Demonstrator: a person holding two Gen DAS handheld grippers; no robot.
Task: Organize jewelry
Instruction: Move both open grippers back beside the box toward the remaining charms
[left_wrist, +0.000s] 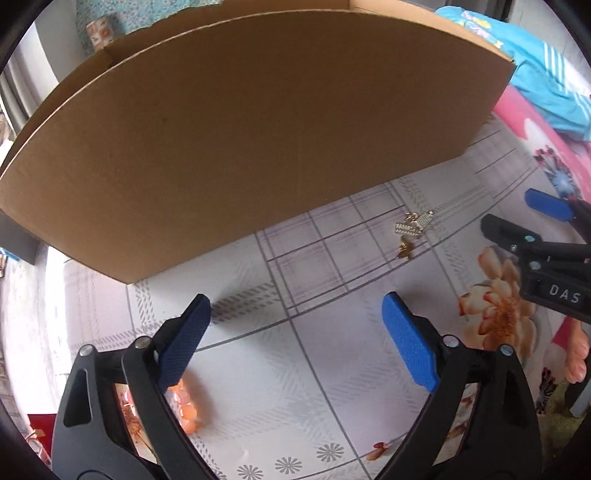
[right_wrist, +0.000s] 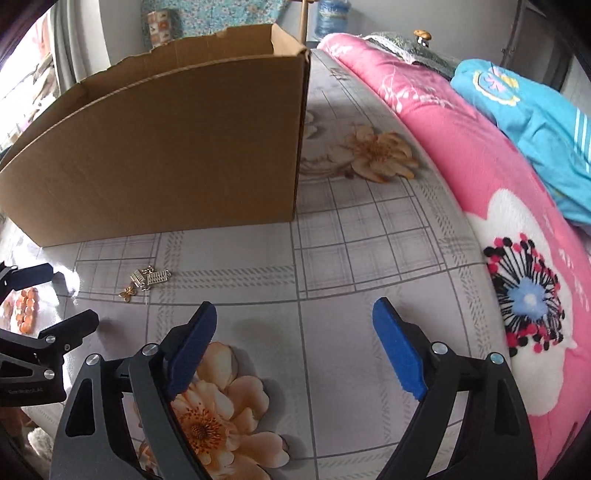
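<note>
A small pile of silver jewelry (left_wrist: 413, 224) with a gold butterfly charm (left_wrist: 404, 252) lies on the checked tablecloth in front of an open cardboard box (left_wrist: 240, 140). The pile also shows in the right wrist view (right_wrist: 149, 277), with the charm (right_wrist: 127, 293) and the box (right_wrist: 166, 155). An orange bead bracelet (left_wrist: 186, 408) lies under my left gripper's left finger; it also shows in the right wrist view (right_wrist: 27, 310). My left gripper (left_wrist: 295, 339) is open and empty. My right gripper (right_wrist: 293, 347) is open and empty, right of the jewelry.
A pink floral blanket (right_wrist: 480, 166) and a turquoise garment (right_wrist: 535, 122) lie along the right side. The tablecloth (right_wrist: 351, 258) has flower prints. A water bottle (right_wrist: 332, 16) stands behind the box.
</note>
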